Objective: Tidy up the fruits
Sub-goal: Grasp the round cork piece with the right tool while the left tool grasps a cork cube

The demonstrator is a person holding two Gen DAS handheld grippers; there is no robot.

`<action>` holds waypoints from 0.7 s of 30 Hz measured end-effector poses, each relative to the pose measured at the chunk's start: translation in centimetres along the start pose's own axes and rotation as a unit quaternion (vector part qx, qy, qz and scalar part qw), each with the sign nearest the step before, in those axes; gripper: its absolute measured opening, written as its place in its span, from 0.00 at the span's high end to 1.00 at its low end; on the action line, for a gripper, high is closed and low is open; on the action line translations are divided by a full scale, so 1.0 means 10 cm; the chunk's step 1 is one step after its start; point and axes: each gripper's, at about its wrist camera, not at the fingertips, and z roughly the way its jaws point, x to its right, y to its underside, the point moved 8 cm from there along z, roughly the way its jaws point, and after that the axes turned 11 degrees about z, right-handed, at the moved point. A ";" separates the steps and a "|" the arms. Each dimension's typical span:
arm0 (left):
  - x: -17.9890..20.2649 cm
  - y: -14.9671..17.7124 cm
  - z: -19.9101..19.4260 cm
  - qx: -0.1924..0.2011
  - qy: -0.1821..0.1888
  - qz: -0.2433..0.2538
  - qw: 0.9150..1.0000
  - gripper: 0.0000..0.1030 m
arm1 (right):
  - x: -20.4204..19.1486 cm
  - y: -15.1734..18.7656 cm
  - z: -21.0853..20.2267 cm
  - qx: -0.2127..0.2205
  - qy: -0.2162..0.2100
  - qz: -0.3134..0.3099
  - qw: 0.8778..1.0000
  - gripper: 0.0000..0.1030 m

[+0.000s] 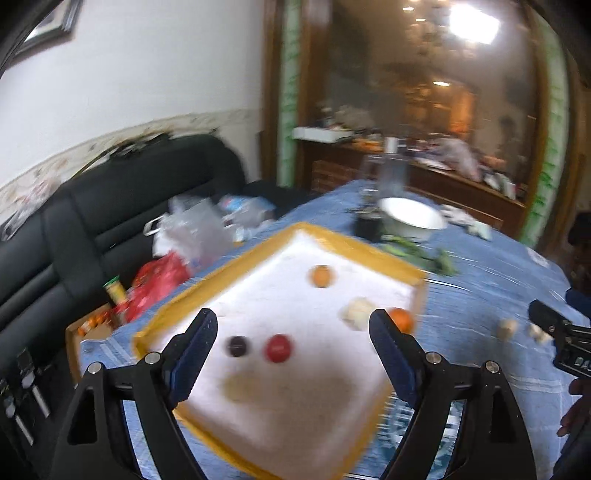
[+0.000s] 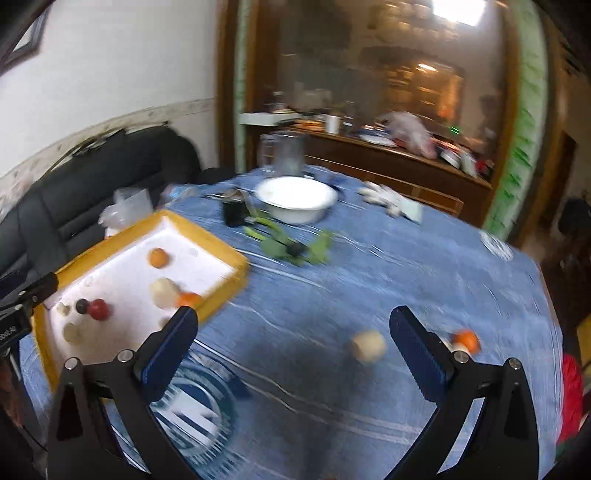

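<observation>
With both grippers' fingers spread and empty, we have several fruits in the tray [image 2: 221, 258], while a pale fruit [image 2: 368, 346] and an orange [image 2: 467, 339] wait on the counter [image 2: 369, 277].

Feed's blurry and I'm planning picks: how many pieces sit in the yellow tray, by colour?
Orange fruits: 2
Red fruit: 1
Dark fruit: 1
Pale pieces: 3
Total: 7, blur permitting.

You get dim indoor light, ceiling-lamp [image 1: 474, 22] glare, heavy motion blur throughout, and fisheye bending at the edges.
</observation>
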 end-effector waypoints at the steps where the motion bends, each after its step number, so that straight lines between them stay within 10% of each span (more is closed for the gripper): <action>1: 0.11 0.00 -0.01 0.003 0.007 0.010 1.000 0.18 | 0.11 0.05 -0.03 -0.001 0.007 0.009 1.000 0.00; 11: 1.16 0.21 0.12 -0.021 0.075 0.110 0.991 0.18 | 1.54 0.77 -0.11 -0.050 0.096 0.104 0.989 0.00; 21: 1.99 0.35 0.23 -0.043 0.136 0.184 0.973 0.18 | 2.10 0.81 0.14 -0.074 0.105 0.165 0.978 0.00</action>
